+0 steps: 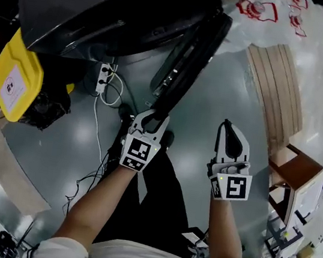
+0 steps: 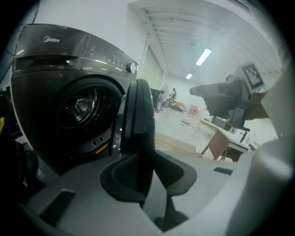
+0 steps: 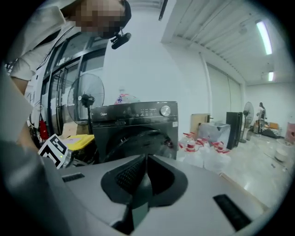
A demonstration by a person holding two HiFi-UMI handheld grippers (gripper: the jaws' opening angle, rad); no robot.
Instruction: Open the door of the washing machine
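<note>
The dark grey washing machine [image 1: 108, 7] fills the top of the head view, with its round door [image 1: 188, 57] swung out towards me. My left gripper [image 1: 149, 120] is shut on the door's outer rim. In the left gripper view the door [image 2: 140, 110] stands edge-on between the jaws, and the open drum [image 2: 80, 106] shows to its left. My right gripper [image 1: 230, 143] hangs free to the right of the door, shut with nothing in it. In its own view the right gripper [image 3: 145, 161] points at the washing machine [image 3: 138, 124].
A yellow box [image 1: 15, 75] lies left of the machine. A power strip with cables [image 1: 104, 77] is on the floor under it. Wooden boards [image 1: 277, 89] and a small wooden table [image 1: 296, 177] stand at the right. Red-labelled bottles [image 1: 259, 10] sit at the top right.
</note>
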